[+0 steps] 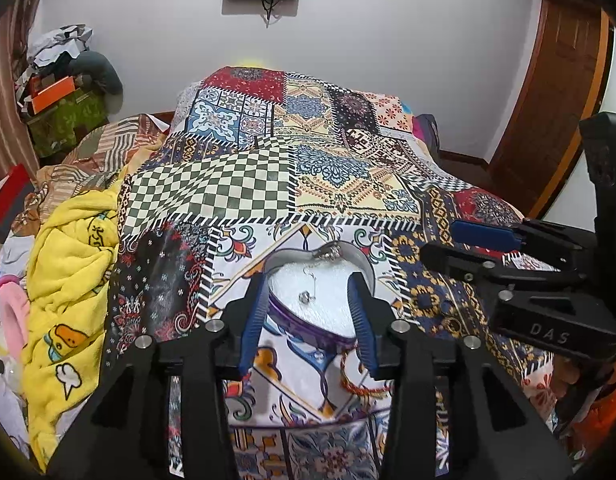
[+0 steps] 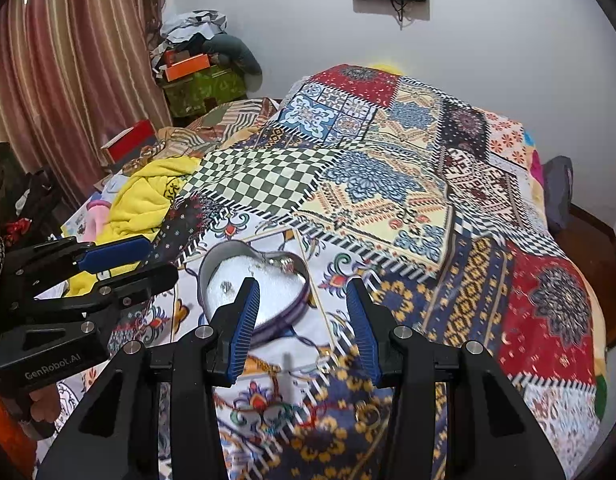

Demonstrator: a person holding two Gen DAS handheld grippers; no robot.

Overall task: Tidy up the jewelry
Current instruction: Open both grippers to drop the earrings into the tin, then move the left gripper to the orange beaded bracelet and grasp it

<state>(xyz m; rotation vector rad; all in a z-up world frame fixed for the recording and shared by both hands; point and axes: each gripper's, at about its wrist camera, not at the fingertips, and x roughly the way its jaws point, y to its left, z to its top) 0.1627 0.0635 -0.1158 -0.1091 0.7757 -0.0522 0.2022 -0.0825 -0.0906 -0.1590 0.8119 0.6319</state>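
Spread across the bed (image 2: 388,184): a patchwork quilt (image 1: 243,184), a yellow blanket (image 1: 71,264) heaped at nine o'clock, boxes and clothes well beyond at ten. At centre, a heart-shaped tin (image 2: 263,280) with white lining, already holding a thin chain (image 1: 312,280), a small stud (image 1: 303,298) and a silvery cluster (image 1: 328,255) at its twelve o'clock rim; still outside, at six o'clock, a red-and-gold beaded piece (image 1: 362,380), so roughly partway done by the look of it. Left tongs (image 1: 308,320) spread either side of the tin, right tongs (image 2: 303,320) spread and empty just at its five o'clock, nothing blocking the way.
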